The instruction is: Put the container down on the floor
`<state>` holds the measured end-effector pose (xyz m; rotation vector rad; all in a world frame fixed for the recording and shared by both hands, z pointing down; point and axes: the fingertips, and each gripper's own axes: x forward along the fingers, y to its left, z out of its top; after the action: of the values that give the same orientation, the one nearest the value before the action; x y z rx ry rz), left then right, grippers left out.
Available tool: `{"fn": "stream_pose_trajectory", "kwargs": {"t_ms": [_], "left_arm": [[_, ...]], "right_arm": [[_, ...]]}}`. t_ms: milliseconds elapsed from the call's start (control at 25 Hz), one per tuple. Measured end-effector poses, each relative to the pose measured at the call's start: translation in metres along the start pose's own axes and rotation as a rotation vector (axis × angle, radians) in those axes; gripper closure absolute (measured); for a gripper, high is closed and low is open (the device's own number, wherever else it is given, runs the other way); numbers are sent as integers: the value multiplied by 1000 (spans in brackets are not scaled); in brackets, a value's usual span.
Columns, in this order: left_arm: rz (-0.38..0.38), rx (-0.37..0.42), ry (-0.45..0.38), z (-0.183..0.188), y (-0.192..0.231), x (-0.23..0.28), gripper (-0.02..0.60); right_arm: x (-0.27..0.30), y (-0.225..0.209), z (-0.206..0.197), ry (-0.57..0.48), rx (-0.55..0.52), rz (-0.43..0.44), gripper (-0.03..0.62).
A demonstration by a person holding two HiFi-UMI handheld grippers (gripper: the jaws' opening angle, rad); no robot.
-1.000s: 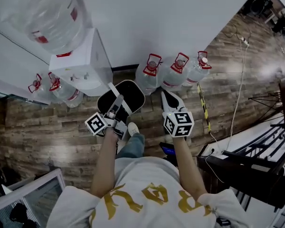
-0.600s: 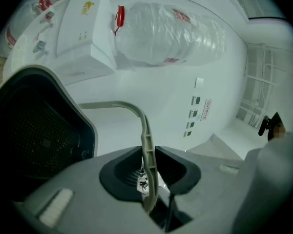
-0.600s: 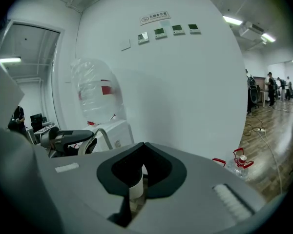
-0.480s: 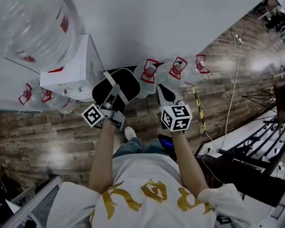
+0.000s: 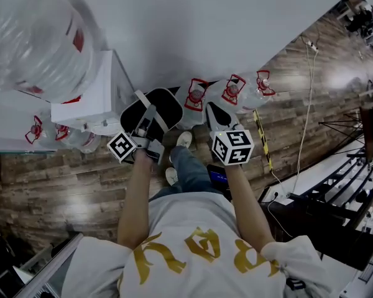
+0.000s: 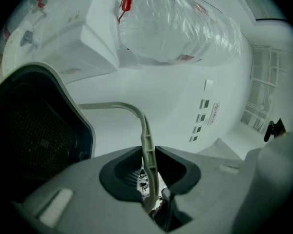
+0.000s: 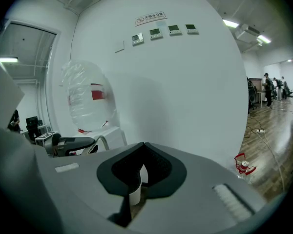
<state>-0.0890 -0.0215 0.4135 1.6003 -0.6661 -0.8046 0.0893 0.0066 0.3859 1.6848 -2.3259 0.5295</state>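
Left gripper (image 5: 150, 121) clamped on handle (image 6: 145, 140) of black container (image 5: 171, 107), hanging above floor (image 5: 62, 185) at its wall edge, beside dispenser (image 5: 90, 101). Right gripper (image 5: 219, 121) jaws together, just right of container.

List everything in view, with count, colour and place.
container: one, black, grey handle, held up beside the dispenser
water dispenser: one, white, against the wall, large clear bottle on top
small water bottles: five, clear with red caps, on the floor; three right of the dispenser, two left
cable: one, white, on the wooden floor
left gripper: shut on the handle
right gripper: shut, empty
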Motion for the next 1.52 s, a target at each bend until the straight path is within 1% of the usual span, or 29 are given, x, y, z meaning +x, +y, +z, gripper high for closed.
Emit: {"fn": "stream_pose_trajectory", "kwargs": {"t_ms": [200,440,840,1200,1360,1520], "left_arm": [[16,-7,0,4,7,12,500],[47,-9,-11,10,19,21,500],[136,-17,-3,19,68,32,502],[195,-48,-30,26,107,43,503],[229,-55,-29,29,130,46,503],[268,-49,-24,33,157,47,504]], "right_arm": [[20,-12,-6,13,27,4,571],[44,-16,-14,49,30,34,571],[80,-24,-42,135,28,62,571],[114,-36,-56,198,1,101,571],[130,-39,-72,238,-20,131,571],[146,-39,-90,279,-35,181,571]]}}
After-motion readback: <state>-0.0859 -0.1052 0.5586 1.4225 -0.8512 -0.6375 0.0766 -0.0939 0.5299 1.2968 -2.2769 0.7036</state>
